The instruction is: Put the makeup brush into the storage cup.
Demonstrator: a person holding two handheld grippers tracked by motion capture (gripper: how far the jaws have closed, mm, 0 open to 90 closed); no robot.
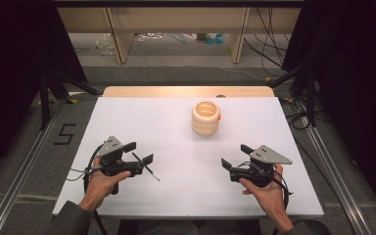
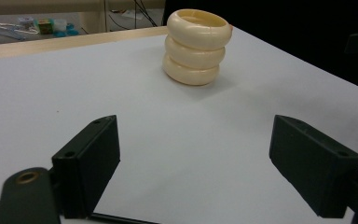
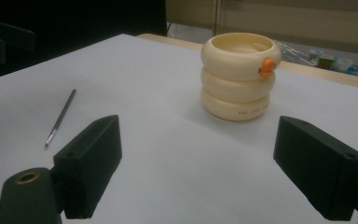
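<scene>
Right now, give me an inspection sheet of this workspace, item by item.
Surface: white table top, bare wooden strip at the far edge.
Job's things: cream ring-shaped holder upright with an orange bit on its rim; thin dark brush lying flat by the left hand-held gripper.
Clutter: nothing seen on the table.
Grippers: left hand-held gripper and right hand-held gripper open, empty, apart from the holder.
Cables: a black cable trails from the left one.
Surroundings: dark curtains at the sides, wooden frame legs and loose cables on the floor beyond.
</scene>
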